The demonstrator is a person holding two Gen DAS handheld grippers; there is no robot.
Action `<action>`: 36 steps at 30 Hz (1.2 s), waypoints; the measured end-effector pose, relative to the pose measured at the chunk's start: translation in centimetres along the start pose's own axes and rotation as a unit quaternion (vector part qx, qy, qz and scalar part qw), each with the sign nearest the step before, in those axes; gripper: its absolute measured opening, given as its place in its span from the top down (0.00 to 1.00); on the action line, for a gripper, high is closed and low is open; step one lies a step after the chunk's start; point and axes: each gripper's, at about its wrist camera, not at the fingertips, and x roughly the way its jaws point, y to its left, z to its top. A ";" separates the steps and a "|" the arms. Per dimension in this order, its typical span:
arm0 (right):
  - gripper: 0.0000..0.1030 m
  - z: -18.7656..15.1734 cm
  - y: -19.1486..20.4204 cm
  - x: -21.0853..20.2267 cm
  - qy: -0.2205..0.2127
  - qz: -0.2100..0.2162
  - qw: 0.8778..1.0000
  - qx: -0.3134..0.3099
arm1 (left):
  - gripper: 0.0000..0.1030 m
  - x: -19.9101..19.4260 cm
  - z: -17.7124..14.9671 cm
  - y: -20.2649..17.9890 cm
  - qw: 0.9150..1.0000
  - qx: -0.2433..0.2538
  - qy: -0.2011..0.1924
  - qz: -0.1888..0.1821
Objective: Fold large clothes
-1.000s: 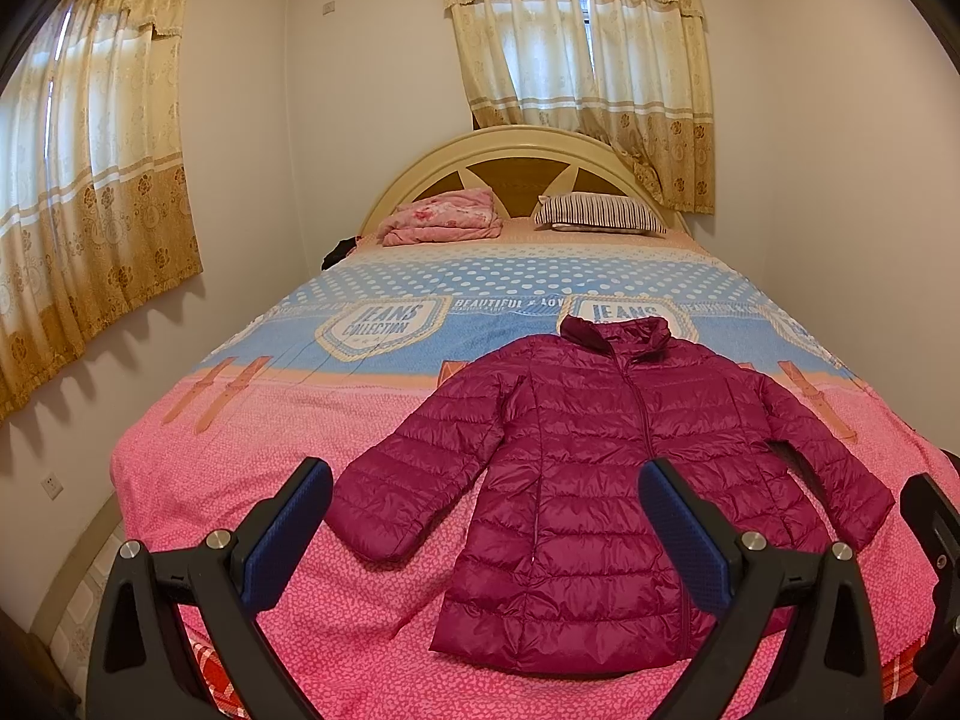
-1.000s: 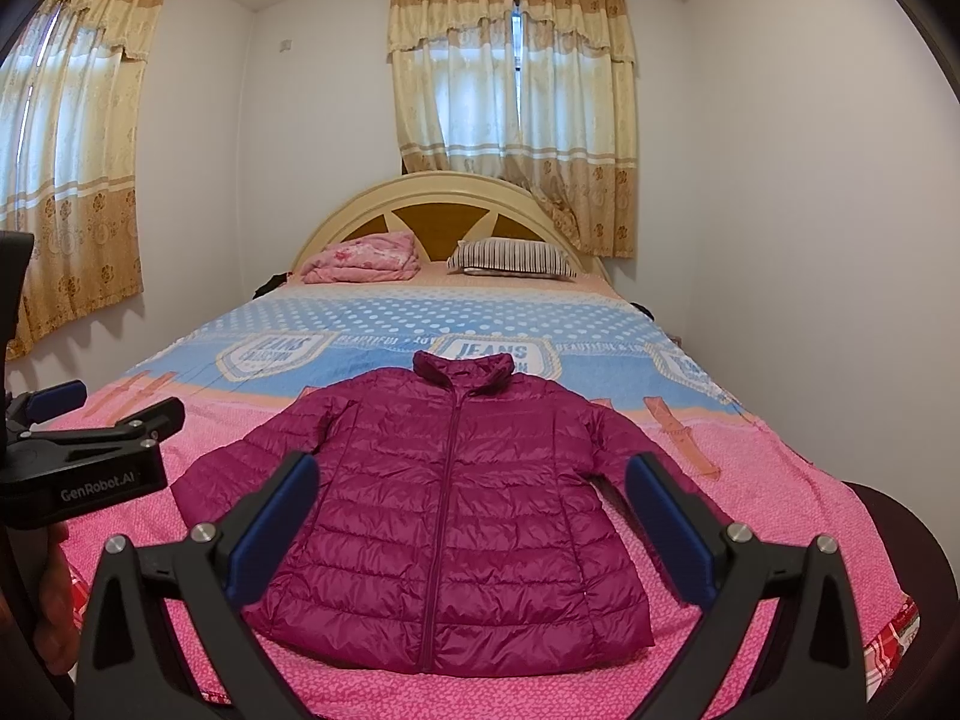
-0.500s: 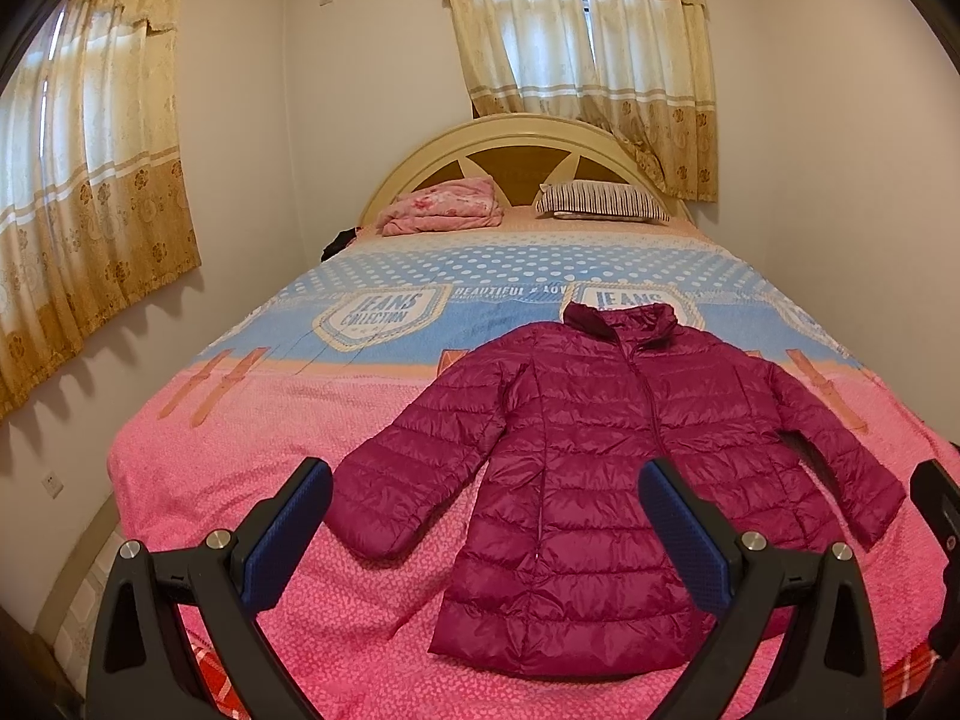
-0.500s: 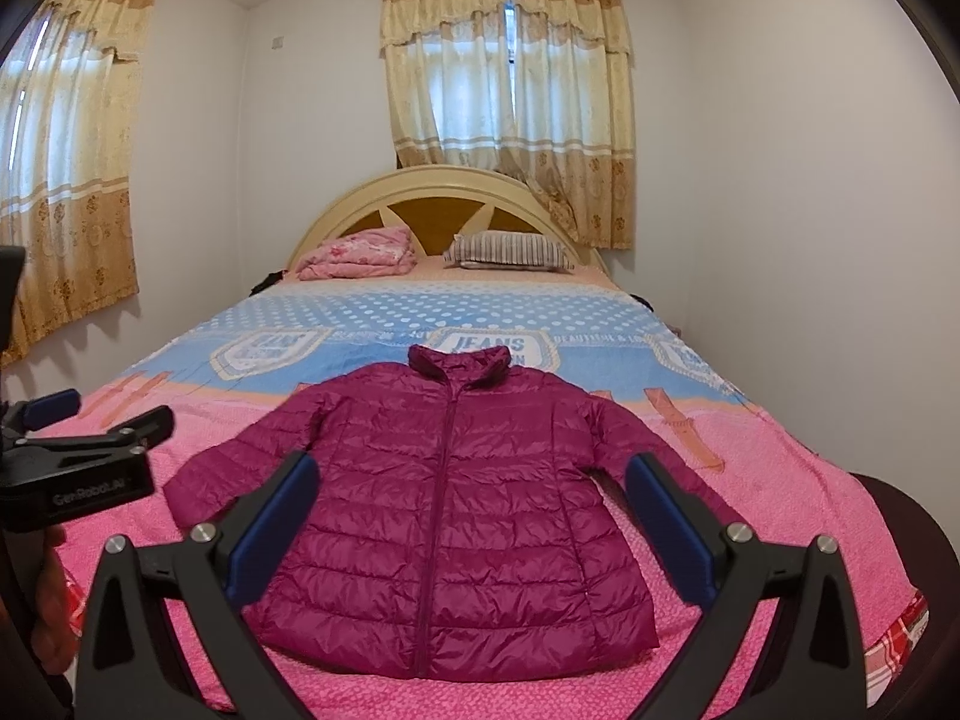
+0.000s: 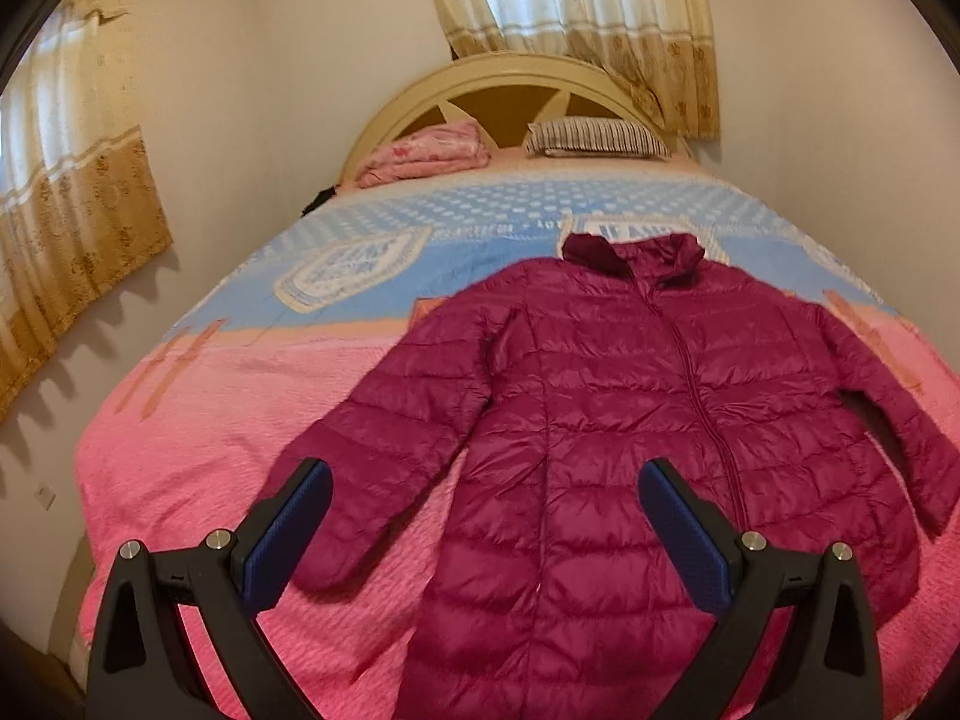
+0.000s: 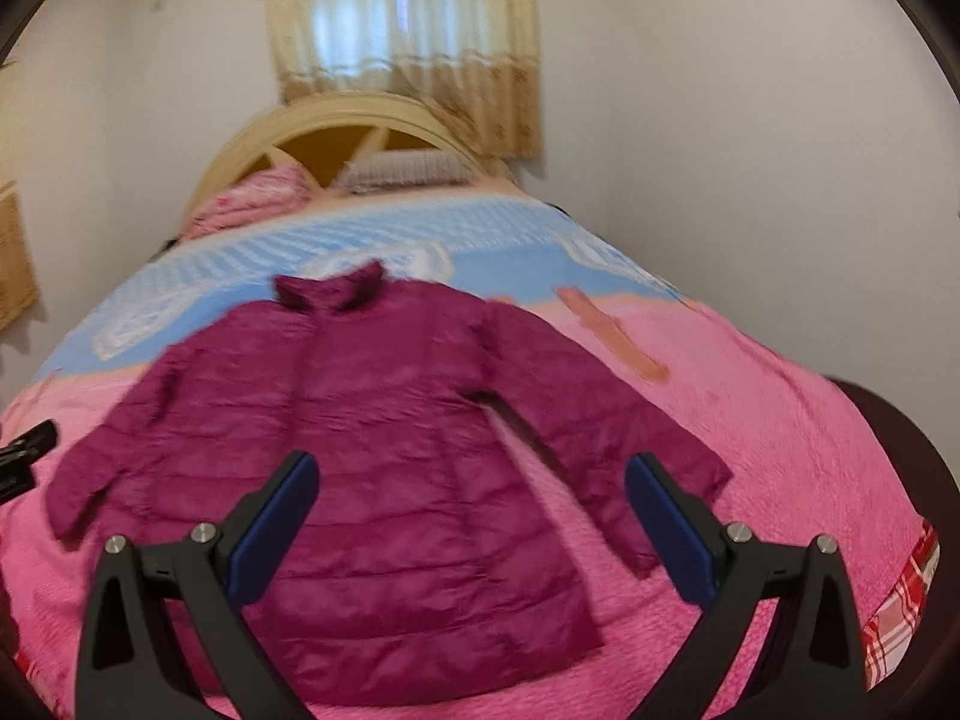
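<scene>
Bed: pink and blue cover, arched headboard at far end.
Jacket: magenta quilted, spread flat, front up, zipped, on pink near half of bed; sleeves angled outward, collar toward headboard.
Pillows: pink and striped, side by side at headboard.
Left gripper: fingers spread wide, empty, above jacket's hem and sleeve.
Right gripper: fingers spread wide, empty, above jacket's lower body; view blurred.

magenta quilted jacket; pink and blue bedspread with white dots; striped pillow; gold-patterned cream curtains; blue gripper pads.
</scene>
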 end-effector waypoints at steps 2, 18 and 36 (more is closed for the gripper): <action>0.00 -0.1 -1.9 1.7 0.013 -0.015 1.000 0.020 | 0.01 1.8 0.4 -0.8 1.000 0.010 0.001 0.006; 0.33 -1.9 -14.2 10.7 0.122 -0.086 0.979 0.139 | 0.01 15.2 3.3 -3.5 0.995 0.048 0.044 0.071; 0.91 2.8 -17.1 12.4 0.067 -0.123 0.986 0.090 | 0.01 19.9 6.4 1.4 0.990 0.037 0.065 0.123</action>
